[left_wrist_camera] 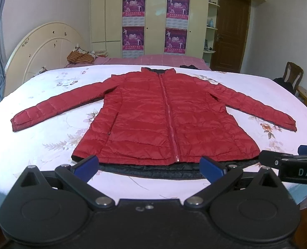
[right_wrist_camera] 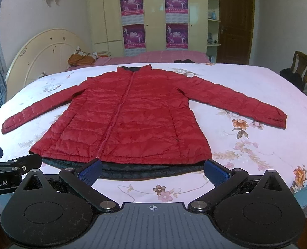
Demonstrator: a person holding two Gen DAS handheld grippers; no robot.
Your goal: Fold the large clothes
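You are at the very start of the fold: the bed (left_wrist_camera: 39,145), covered in a pale floral sheet, fills the foreground, and the red puffer jacket (left_wrist_camera: 163,120) lies flat on it, front up, zipped, collar away from you and hem towards you, with both sleeves spread wide. A strip of dark lining shows under the hem, just ahead of your tools. Nothing on the jacket looks folded yet, so your first step is still to come, most likely bringing a sleeve across the body. The left sleeve (left_wrist_camera: 55,108) stretches out towards the headboard side and the right sleeve (right_wrist_camera: 242,103) towards the side with the chair, both cuffs well apart from your tools. Your left gripper (left_wrist_camera: 151,166) hovers near the hem with its blue pads spread wide and nothing between them; your right gripper (right_wrist_camera: 153,170) sits just beside it, likewise spread and empty, also short of the hem. To begin, I judge you will need to carry each tool outward to its own cuff, come down low onto the slippery quilted fabric, and pinch both layers before lifting the sleeve inward.
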